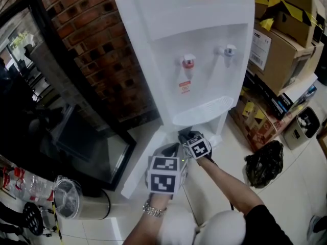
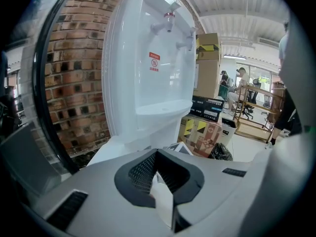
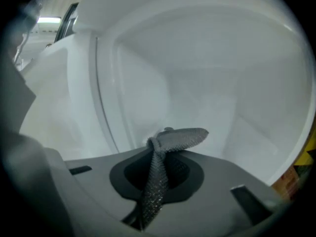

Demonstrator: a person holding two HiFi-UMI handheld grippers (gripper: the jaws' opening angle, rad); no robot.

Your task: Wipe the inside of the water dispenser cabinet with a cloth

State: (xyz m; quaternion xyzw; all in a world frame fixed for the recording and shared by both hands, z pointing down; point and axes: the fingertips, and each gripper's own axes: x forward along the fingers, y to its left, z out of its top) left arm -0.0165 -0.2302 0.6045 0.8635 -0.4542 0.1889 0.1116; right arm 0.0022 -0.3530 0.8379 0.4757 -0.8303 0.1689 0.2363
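Your right gripper (image 3: 157, 174) reaches into the open cabinet (image 3: 207, 73) at the foot of the white water dispenser (image 1: 194, 45), its jaws clenched on the grey cloth (image 3: 173, 141). The cloth is bunched into a narrow strip whose long axis runs straight out along the jaws. Its free end folds over past them and points right, toward the cabinet's white back wall. Your left gripper (image 2: 158, 177) is just beside the right one, jaws clamped on what looks like the edge of the open cabinet door (image 1: 139, 163). The dispenser stands against a brick wall (image 1: 97, 50).
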